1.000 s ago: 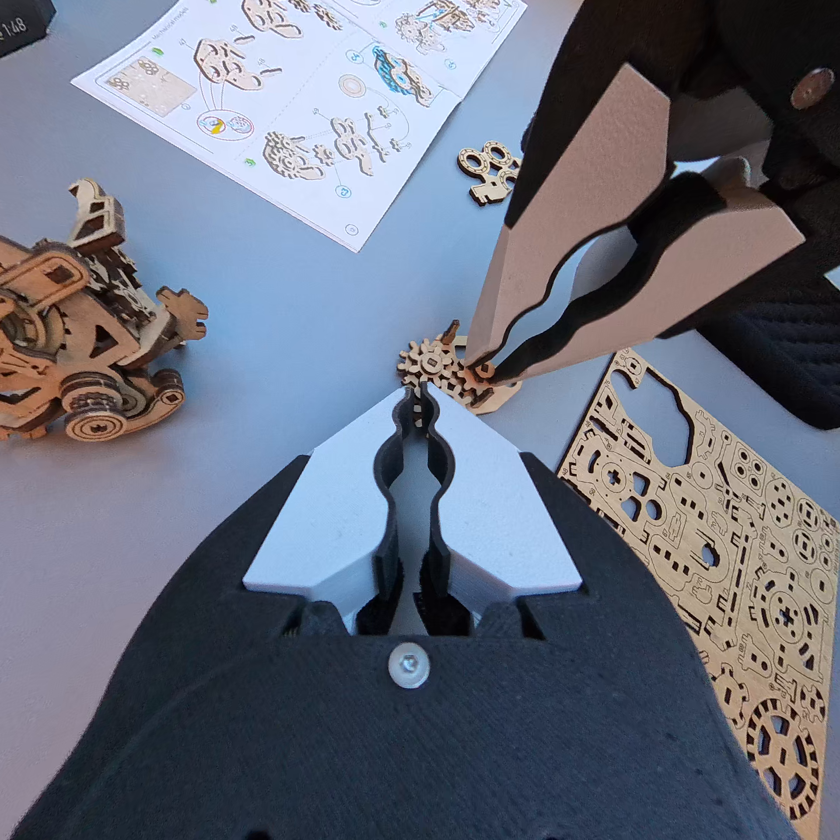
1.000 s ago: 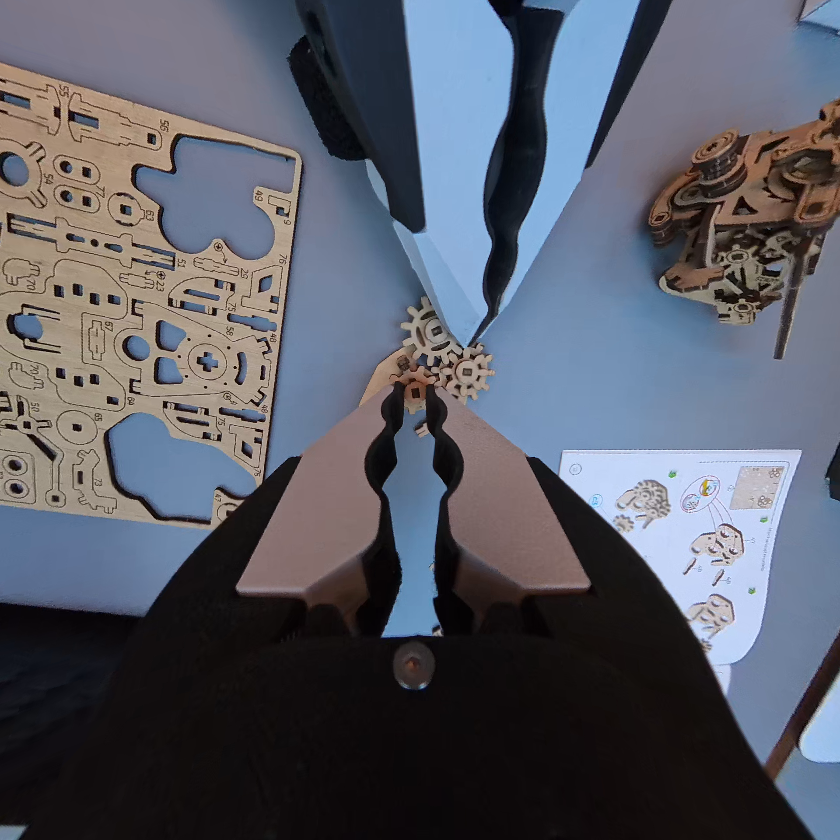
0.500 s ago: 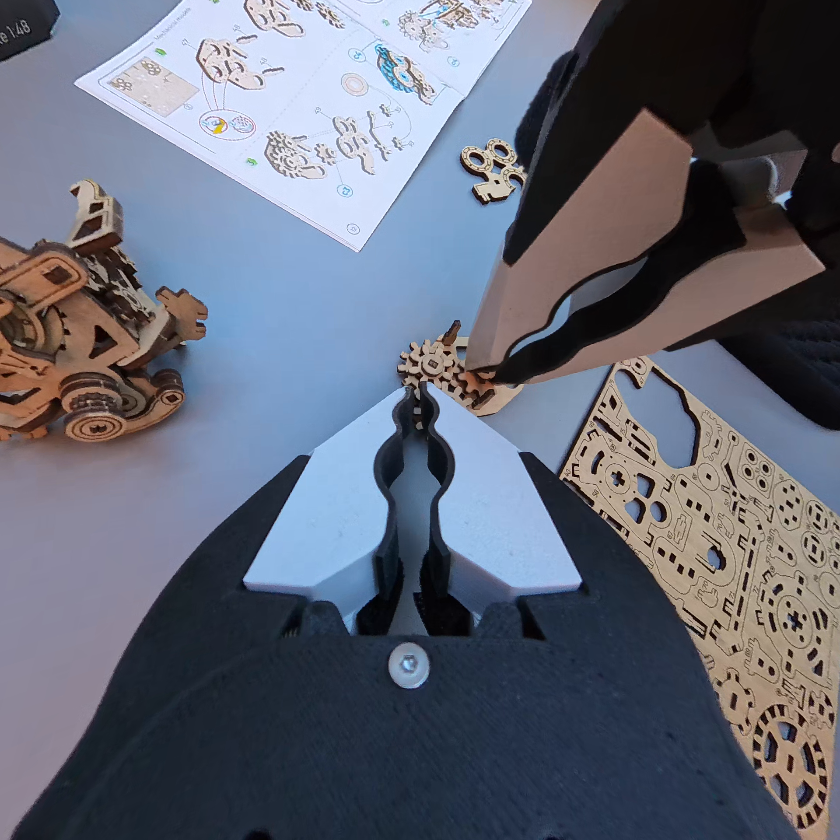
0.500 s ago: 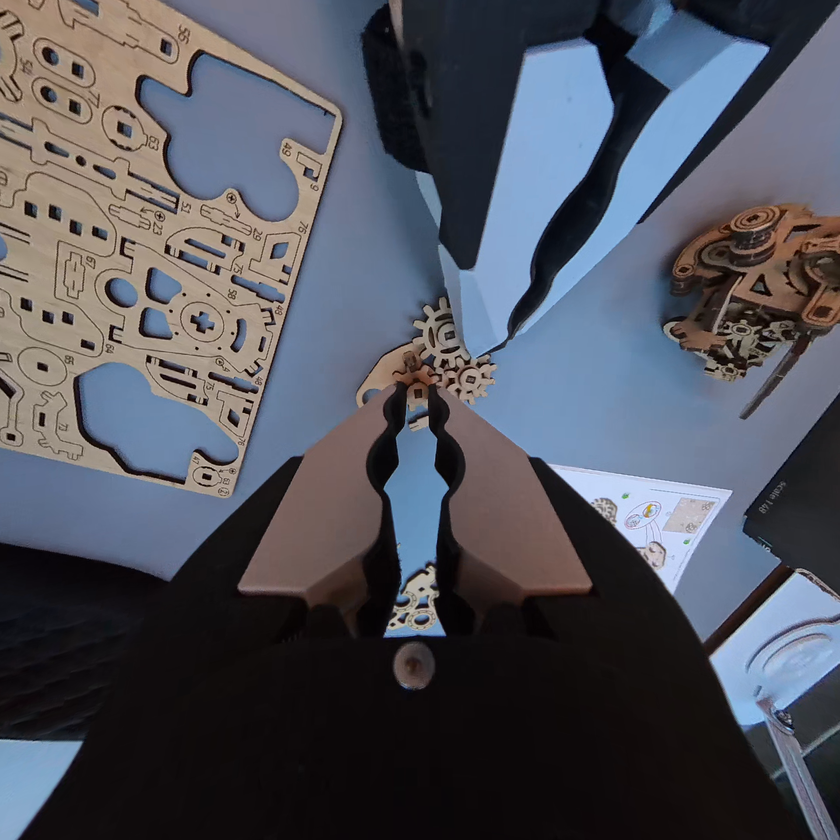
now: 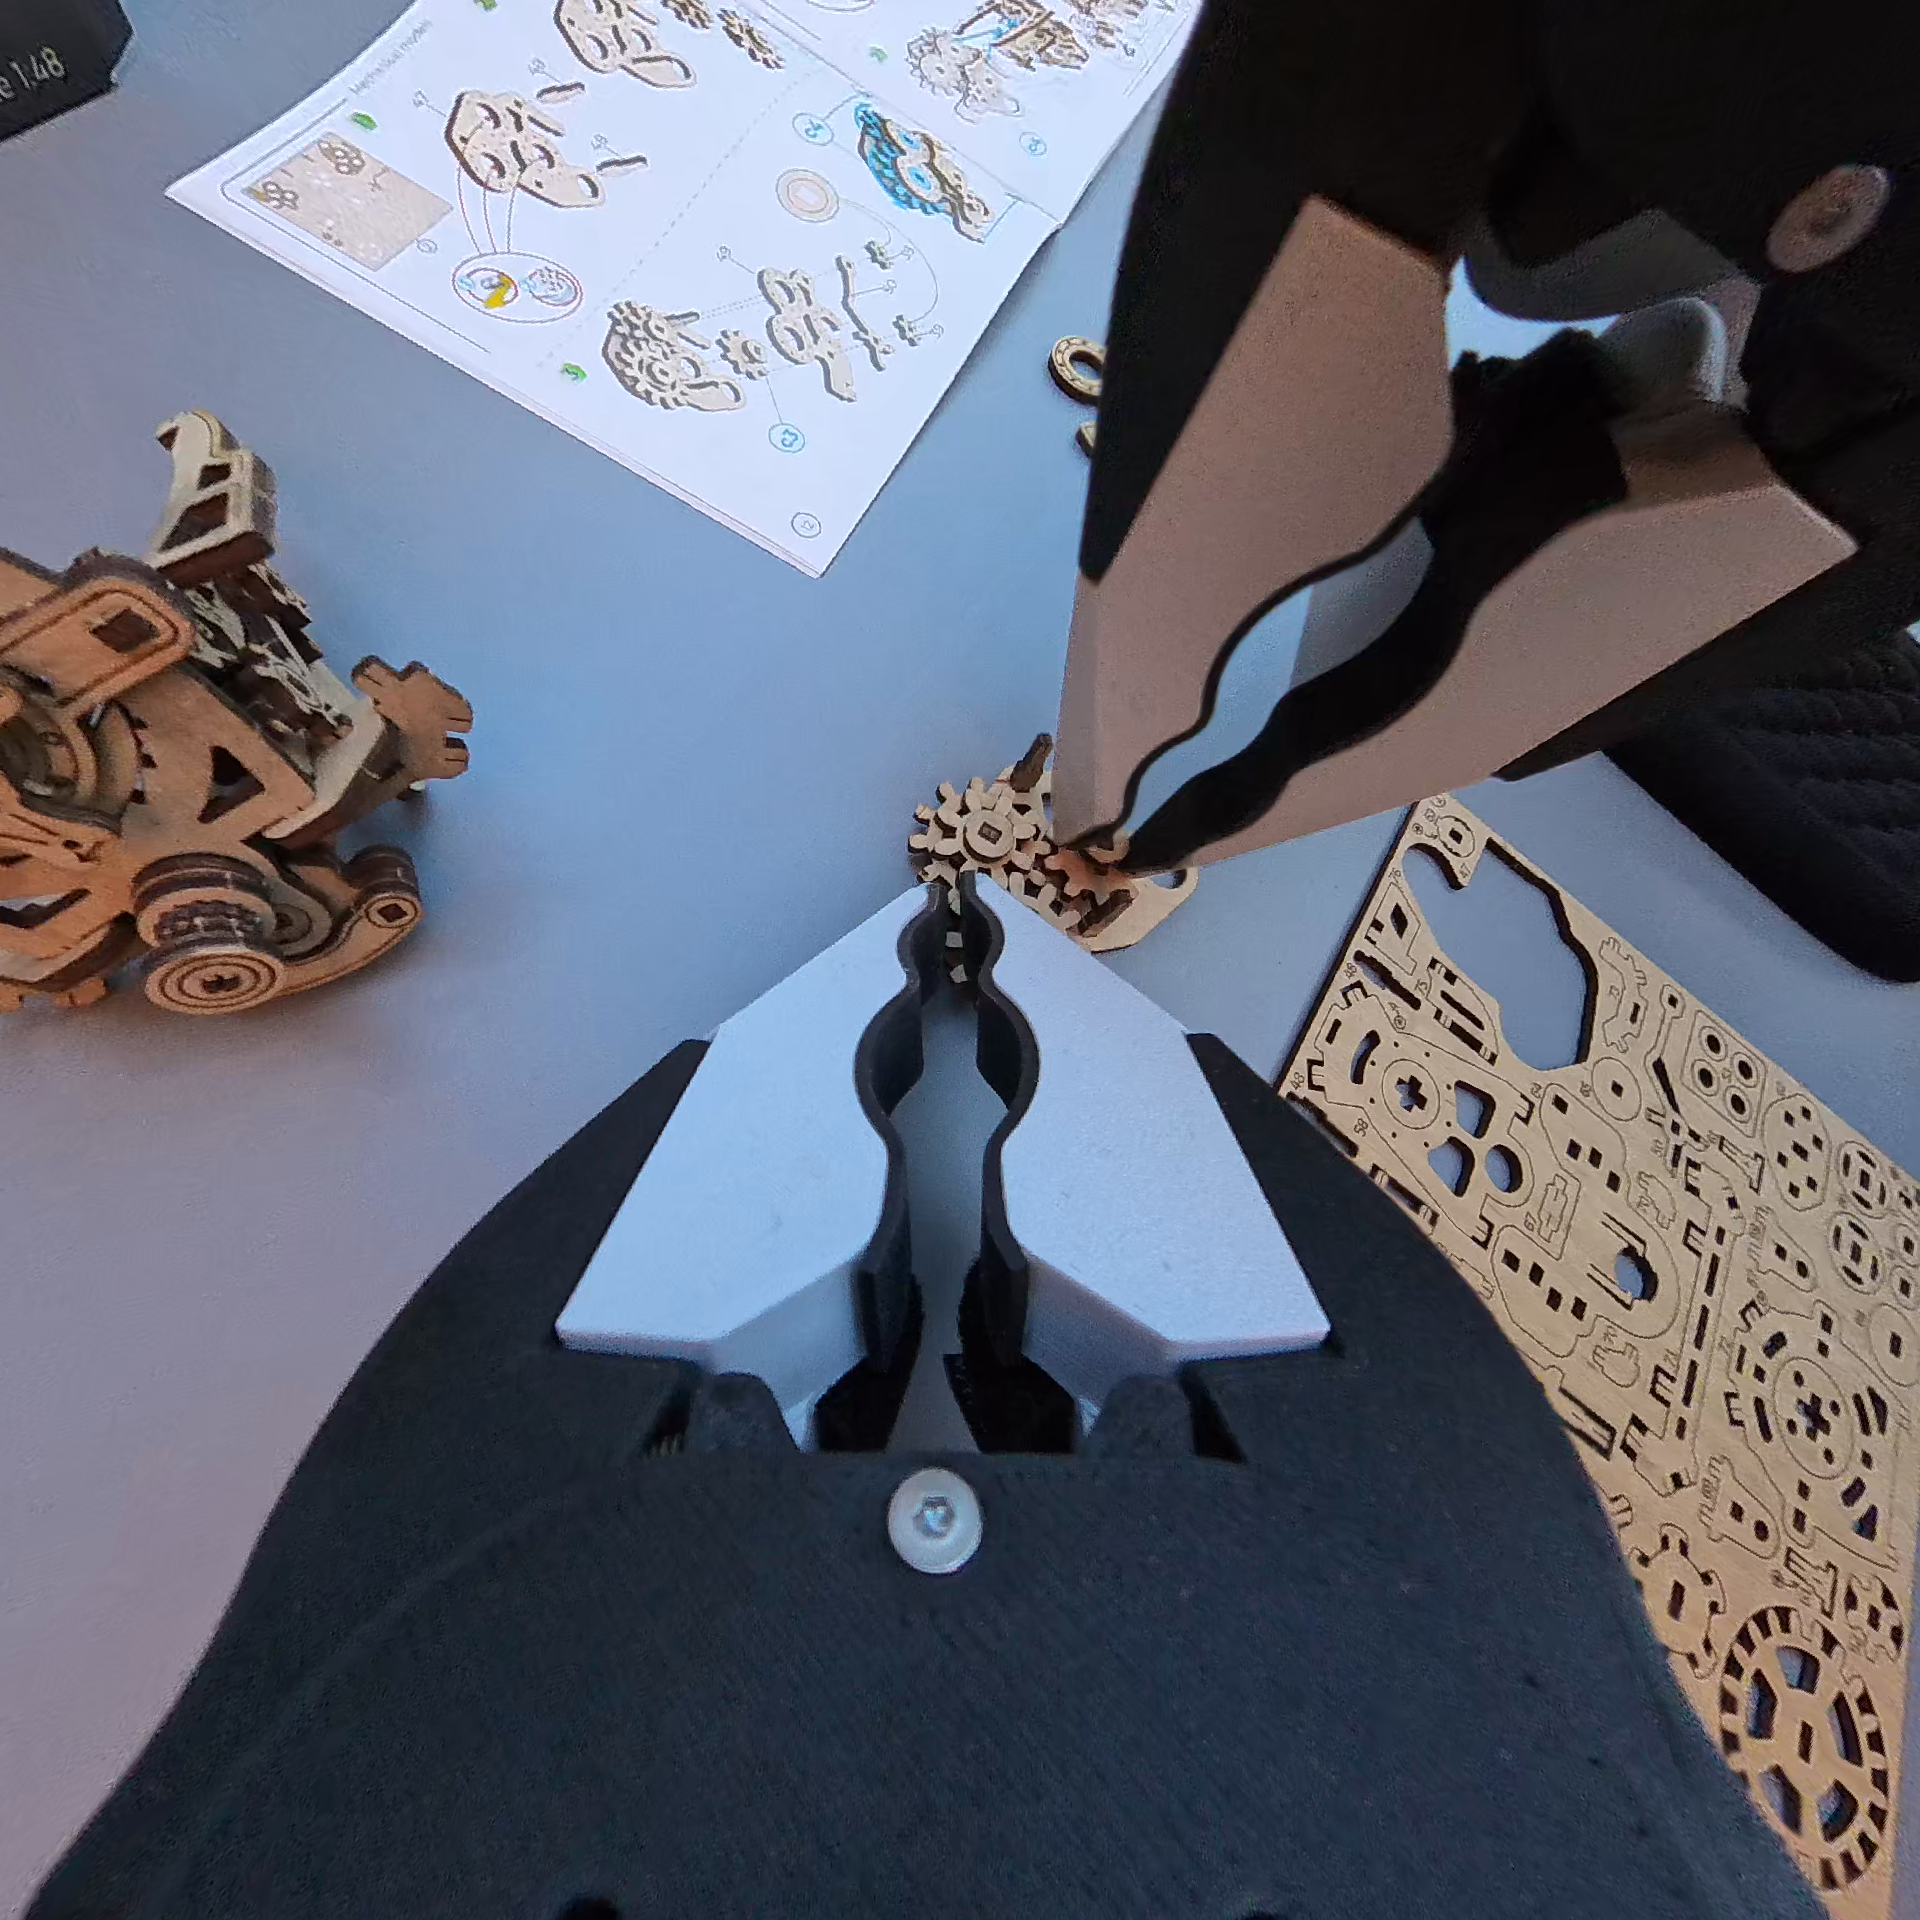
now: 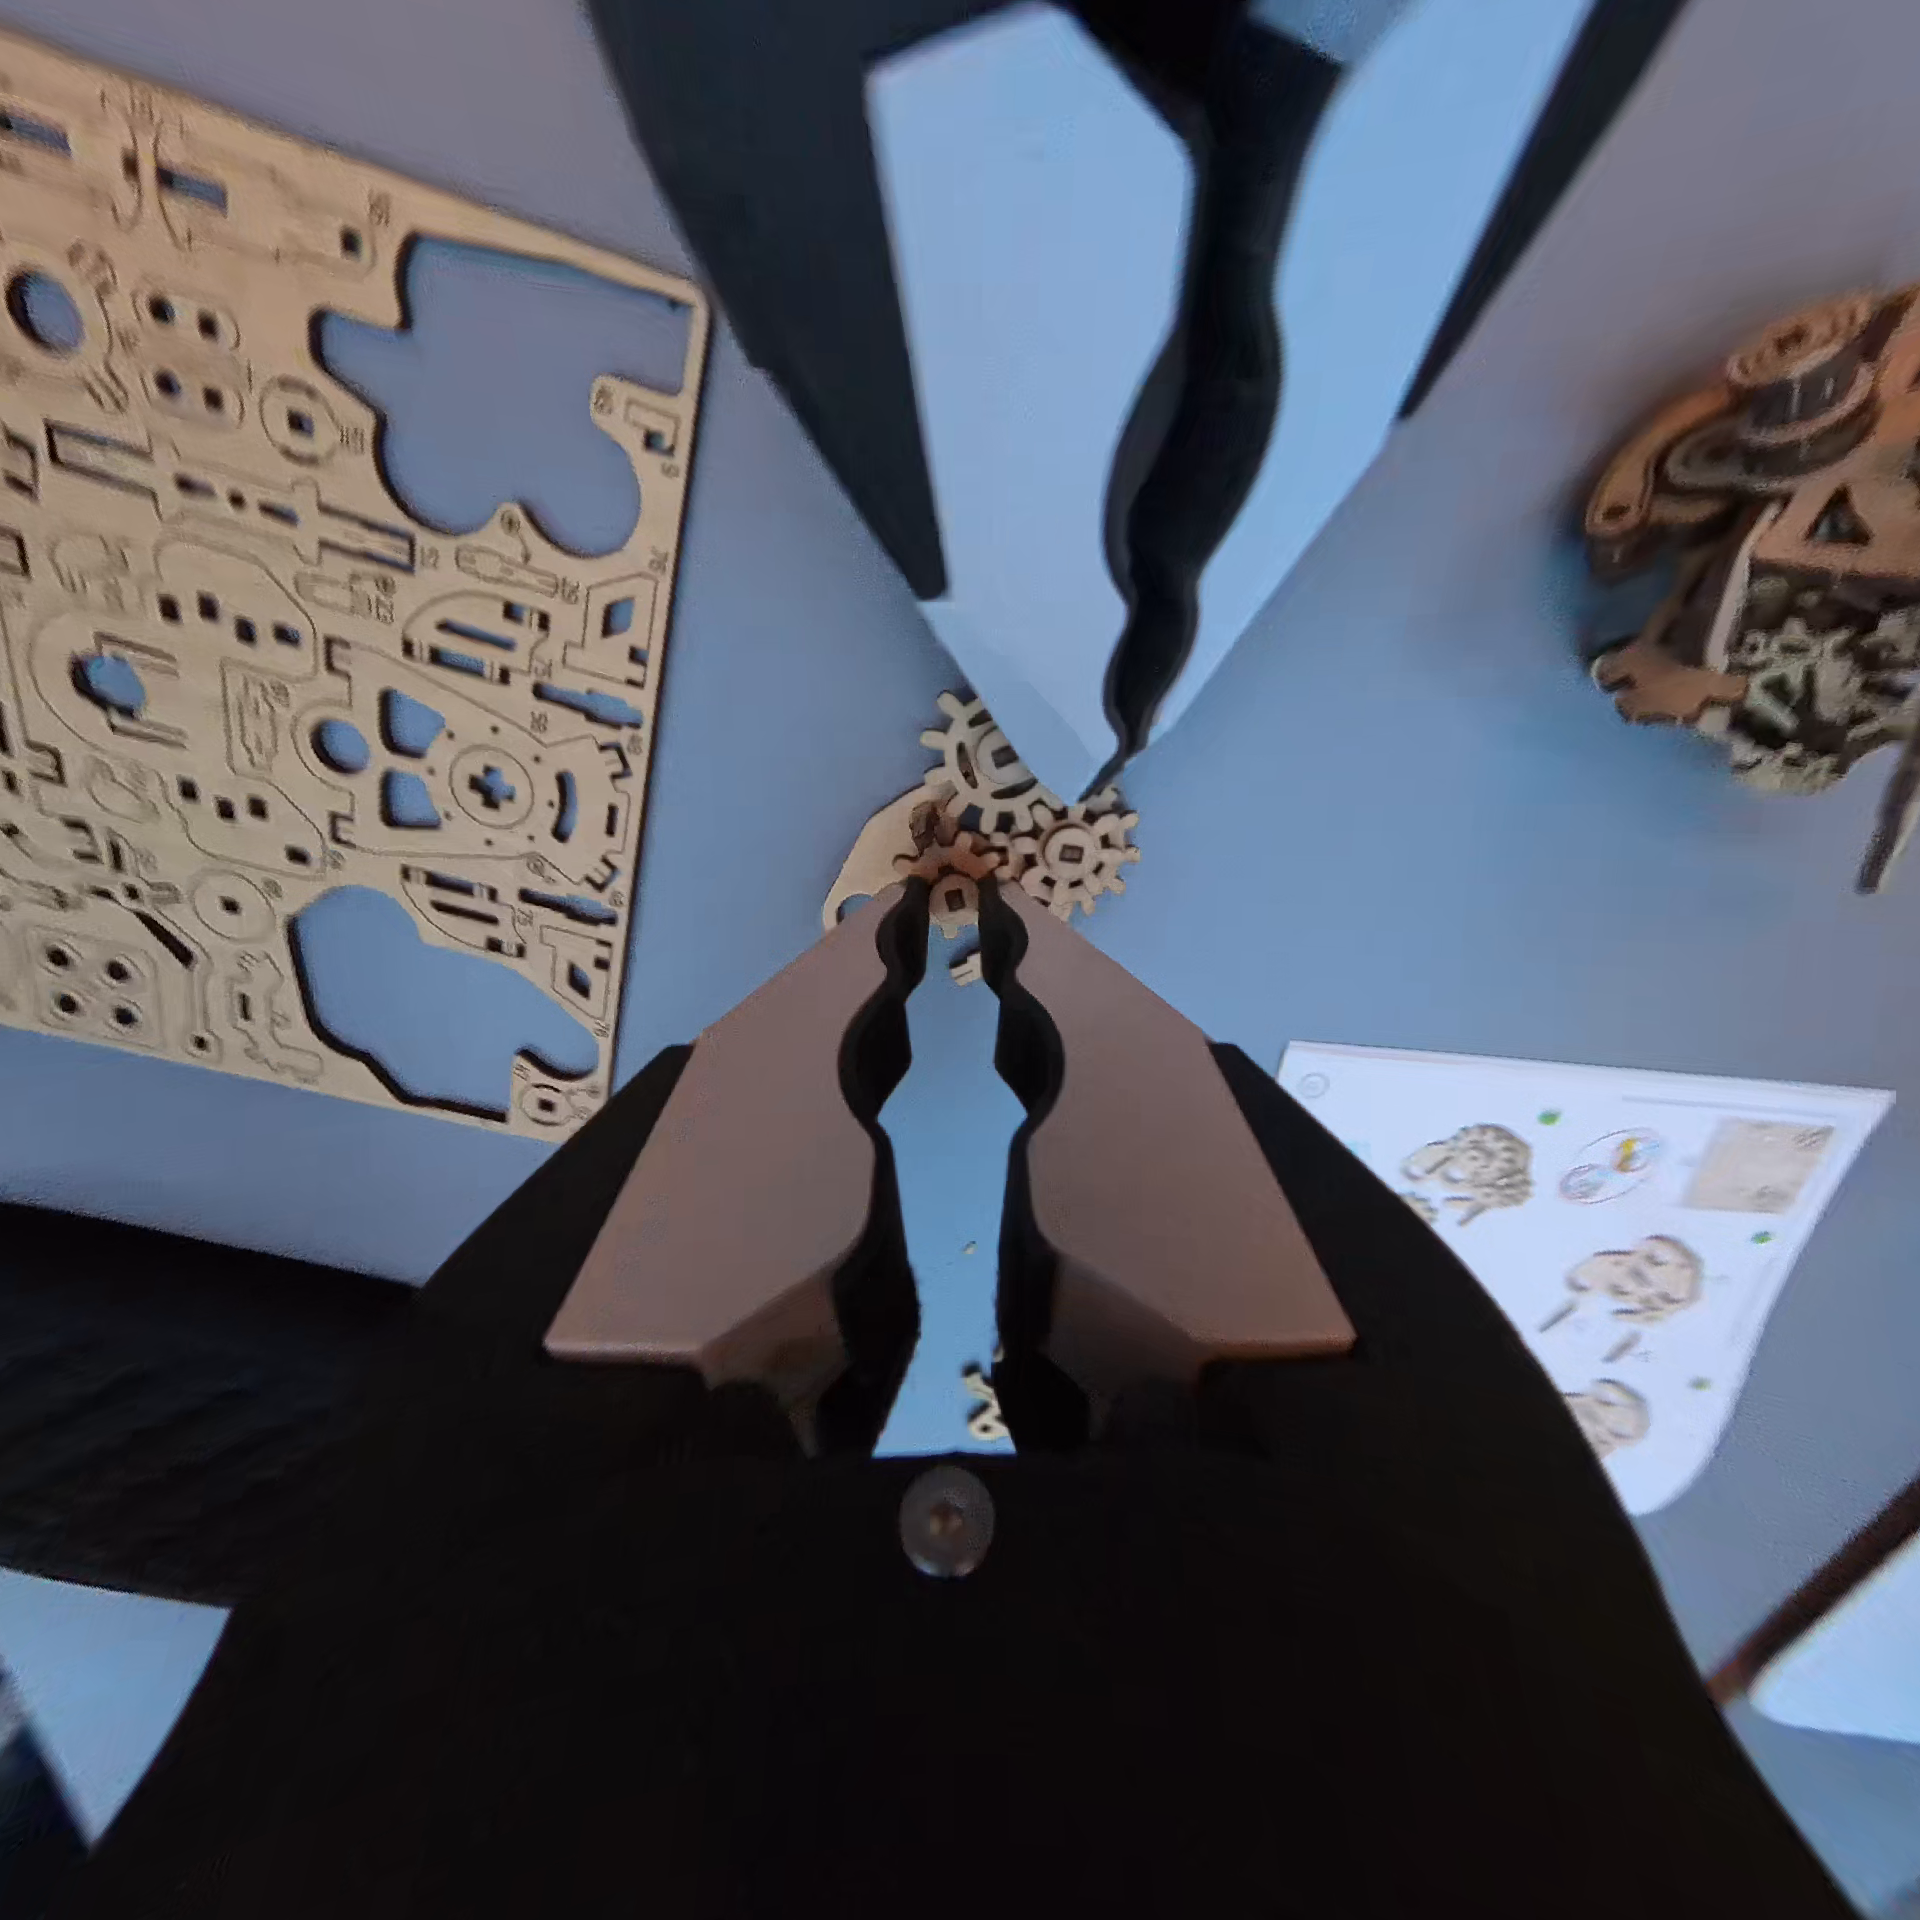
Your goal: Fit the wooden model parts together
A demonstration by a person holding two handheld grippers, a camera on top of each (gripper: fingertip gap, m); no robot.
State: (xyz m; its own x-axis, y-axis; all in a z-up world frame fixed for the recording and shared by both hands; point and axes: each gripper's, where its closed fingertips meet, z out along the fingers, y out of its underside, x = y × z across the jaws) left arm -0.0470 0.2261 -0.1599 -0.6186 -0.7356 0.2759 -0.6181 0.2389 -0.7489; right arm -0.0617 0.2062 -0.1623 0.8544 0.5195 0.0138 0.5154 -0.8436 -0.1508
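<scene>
1. Plywood gear cluster point(image 6: 1023, 831) on its small base plate lies on the grey counter point(image 5: 644, 727); judged light, thin, brittle-toothed.
2. Right gripper point(image 6: 953, 902) pinches the smallest gear point(image 6: 956, 896) by its rim, judged the safest hold.
3. Left gripper point(image 5: 954, 896), nearly closed, touches the cluster's edge; whether it grips, cannot tell.
4. Punched parts sheet point(image 5: 1662, 1247) lies beside the cluster.

Cool, even daylight on my grey table point(image 5: 644, 727); right wrist view motion-blurred, both fisheye-bent at edges.

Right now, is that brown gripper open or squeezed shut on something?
Shut on a small gear. The brown right gripper has its fingertips pinching a little wooden gear on the gear assembly, leaving only a narrow gap.
</scene>
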